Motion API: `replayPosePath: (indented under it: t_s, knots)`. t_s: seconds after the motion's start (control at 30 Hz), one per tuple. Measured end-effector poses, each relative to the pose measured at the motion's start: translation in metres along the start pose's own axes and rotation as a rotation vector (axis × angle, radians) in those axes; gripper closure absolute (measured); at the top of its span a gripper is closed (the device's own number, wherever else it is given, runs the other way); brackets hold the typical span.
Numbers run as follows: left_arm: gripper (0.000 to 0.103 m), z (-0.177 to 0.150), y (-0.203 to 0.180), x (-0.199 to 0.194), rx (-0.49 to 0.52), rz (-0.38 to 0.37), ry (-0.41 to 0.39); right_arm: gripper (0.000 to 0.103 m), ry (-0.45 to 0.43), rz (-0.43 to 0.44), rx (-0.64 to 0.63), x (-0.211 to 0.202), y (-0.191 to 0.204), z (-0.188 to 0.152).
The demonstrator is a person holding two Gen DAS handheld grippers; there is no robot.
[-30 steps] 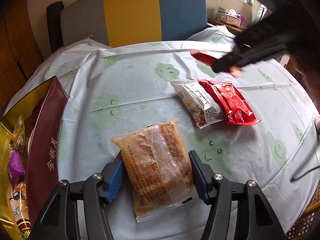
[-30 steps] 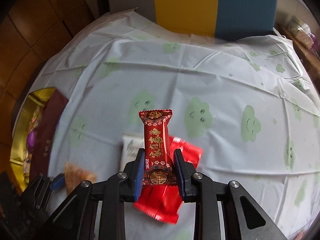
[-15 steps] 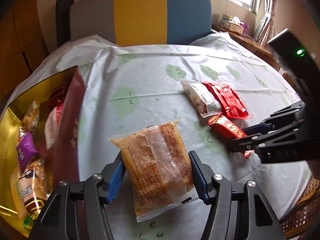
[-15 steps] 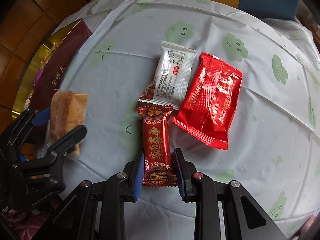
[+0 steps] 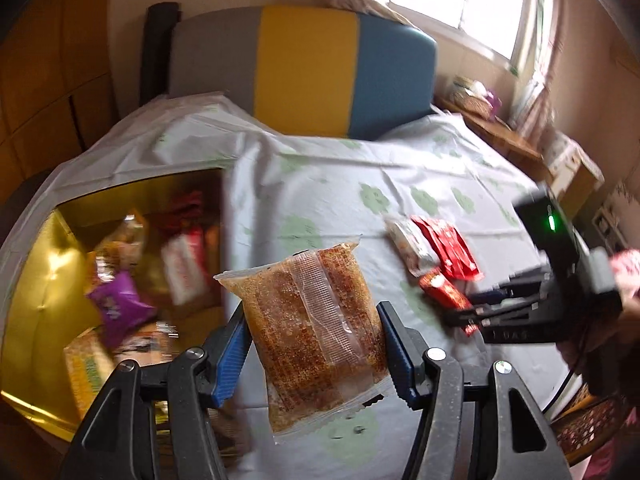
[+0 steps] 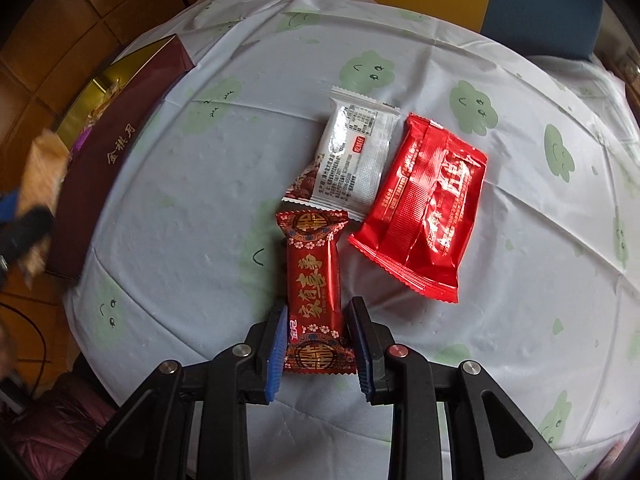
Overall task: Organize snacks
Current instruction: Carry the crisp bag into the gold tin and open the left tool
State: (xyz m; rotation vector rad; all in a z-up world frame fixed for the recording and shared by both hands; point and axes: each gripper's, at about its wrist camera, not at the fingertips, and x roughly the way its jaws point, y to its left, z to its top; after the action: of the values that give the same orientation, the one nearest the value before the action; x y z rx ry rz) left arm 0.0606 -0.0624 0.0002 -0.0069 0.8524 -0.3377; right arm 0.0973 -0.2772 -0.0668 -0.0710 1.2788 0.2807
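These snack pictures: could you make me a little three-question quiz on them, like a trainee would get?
1. True or false: the left gripper holds a clear brown snack pack.
2. What lies between the right gripper's jaws? A) purple packet B) patterned red candy bar C) white packet
3. Fill in: the plain red packet lies on the ______, beside the white packet.

Key: 1 true; 2 B; 3 tablecloth.
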Motion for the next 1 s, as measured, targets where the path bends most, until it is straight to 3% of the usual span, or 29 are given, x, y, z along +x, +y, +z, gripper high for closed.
replayPosePath:
  t_s: [0.17, 0.33, 0.43, 0.73, 1.0]
  knots:
    - [0.041, 0.006, 0.060, -0.017, -0.148, 0.066, -0.017, 0.073, -0.004, -0.016, -0.030, 0.000, 0.004, 0.000]
    - [0.041, -0.003, 0.132, -0.030, -0.298, 0.209, -0.024, 0.073, -0.008, -0.035, -0.058, 0.002, 0.012, 0.001]
    - [0.041, -0.010, 0.168, -0.029, -0.387, 0.252, 0.003, 0.073, -0.011, -0.047, -0.072, 0.003, 0.019, 0.001]
    - [0.041, -0.006, 0.227, 0.005, -0.512, 0.258, 0.094, 0.073, -0.015, -0.048, -0.074, 0.002, 0.023, -0.001]
    - [0.041, -0.002, 0.243, 0.040, -0.541, 0.253, 0.172, 0.073, -0.015, -0.044, -0.072, 0.002, 0.020, 0.000]
